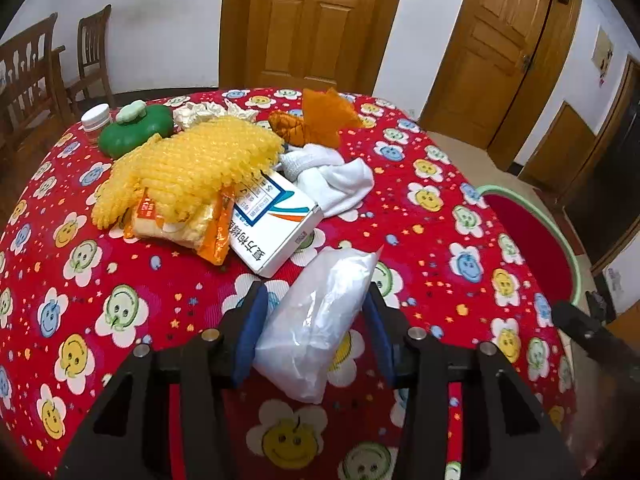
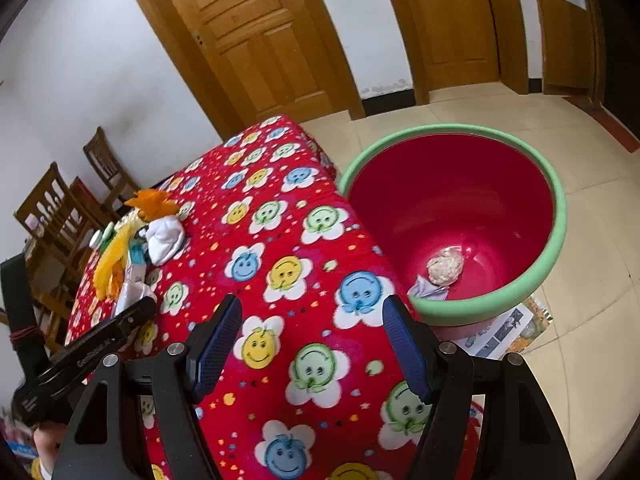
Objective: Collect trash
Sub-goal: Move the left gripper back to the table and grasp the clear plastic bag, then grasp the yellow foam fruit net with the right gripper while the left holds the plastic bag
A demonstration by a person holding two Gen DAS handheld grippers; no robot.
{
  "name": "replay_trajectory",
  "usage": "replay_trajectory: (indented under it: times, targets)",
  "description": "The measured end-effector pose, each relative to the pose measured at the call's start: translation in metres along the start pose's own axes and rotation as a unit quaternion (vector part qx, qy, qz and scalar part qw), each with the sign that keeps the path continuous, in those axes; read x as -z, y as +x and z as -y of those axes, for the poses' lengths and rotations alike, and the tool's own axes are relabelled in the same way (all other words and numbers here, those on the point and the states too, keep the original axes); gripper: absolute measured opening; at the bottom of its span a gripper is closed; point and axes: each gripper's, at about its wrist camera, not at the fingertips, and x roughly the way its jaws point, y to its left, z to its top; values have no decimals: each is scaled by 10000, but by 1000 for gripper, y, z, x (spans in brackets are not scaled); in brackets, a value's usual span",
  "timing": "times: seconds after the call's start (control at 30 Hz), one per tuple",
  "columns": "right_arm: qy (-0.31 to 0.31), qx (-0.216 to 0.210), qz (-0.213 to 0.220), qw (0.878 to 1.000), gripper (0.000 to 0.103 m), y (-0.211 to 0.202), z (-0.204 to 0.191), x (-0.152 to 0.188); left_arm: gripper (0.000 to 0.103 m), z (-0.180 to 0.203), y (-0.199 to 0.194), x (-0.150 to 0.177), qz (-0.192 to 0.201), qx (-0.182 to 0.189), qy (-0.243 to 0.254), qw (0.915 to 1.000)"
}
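A white plastic bag (image 1: 316, 320) lies on the red smiley-flower tablecloth (image 1: 100, 280) near the front. My left gripper (image 1: 316, 292) straddles it, and both blue pads (image 1: 250, 332) touch its sides. Just behind is a pile of trash: yellow bubble wrap (image 1: 192, 168), an orange snack packet (image 1: 180, 228), a white box with blue print (image 1: 276, 224), a white cloth (image 1: 336, 184) and orange netting (image 1: 320, 120). My right gripper (image 2: 312, 304) hangs open over the tablecloth (image 2: 280, 240) with nothing between its fingers. Beside the table stands a red basin with a green rim (image 2: 558, 216), holding a small crumpled bag (image 2: 444, 266).
A green lidded container (image 1: 136, 128), a white jar (image 1: 96, 118) and crumpled paper (image 1: 200, 112) stand at the table's far left. Wooden chairs (image 1: 28, 72) are beyond the table, wooden doors (image 1: 312, 20) behind. A newspaper (image 2: 504, 332) lies under the basin on the tiled floor.
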Motion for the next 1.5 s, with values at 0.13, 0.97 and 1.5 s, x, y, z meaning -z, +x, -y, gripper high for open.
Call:
replay_trajectory:
  times: [0.13, 0.97, 1.5]
  targets:
    - [-158, -65, -10, 9999, 74, 0, -13, -1, 49, -7, -19, -4, 193, 80, -61, 9998]
    - [-1430, -1118, -333, 9828, 74, 52, -163, -33, 49, -134, -47, -26, 670, -817, -1194, 9872]
    - [-1706, -1380, -625, 9736, 45, 119, -215, -43, 49, -168, -33, -23, 551, -874, -1532, 9828]
